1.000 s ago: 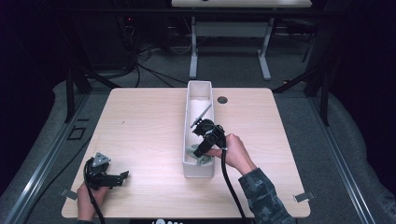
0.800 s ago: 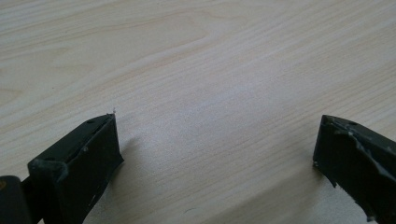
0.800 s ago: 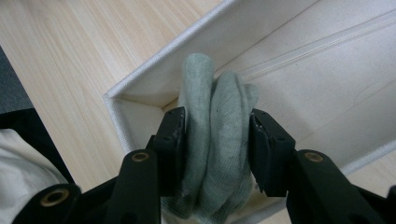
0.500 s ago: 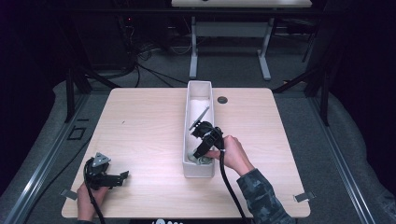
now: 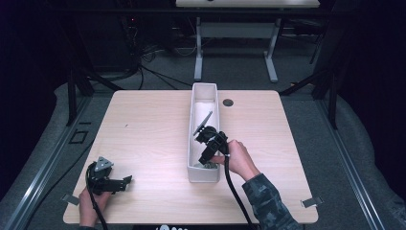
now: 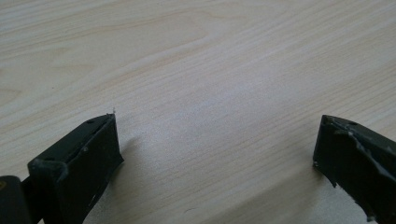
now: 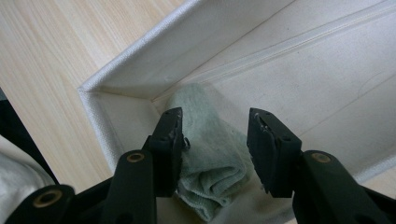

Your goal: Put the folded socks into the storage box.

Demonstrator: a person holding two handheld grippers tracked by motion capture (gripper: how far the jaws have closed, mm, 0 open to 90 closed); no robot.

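Green folded cloth between right claw tips, seemingly unpinched, in tray corner.

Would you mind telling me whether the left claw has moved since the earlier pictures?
No: the left claw sits at the same near-left corner of the light wooden table.

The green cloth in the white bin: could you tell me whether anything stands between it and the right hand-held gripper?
Nothing visible does. The right hand-held gripper is inside the white bin, its jaws straddling the folded green cloth in the bin's corner, with a gap at the right jaw.
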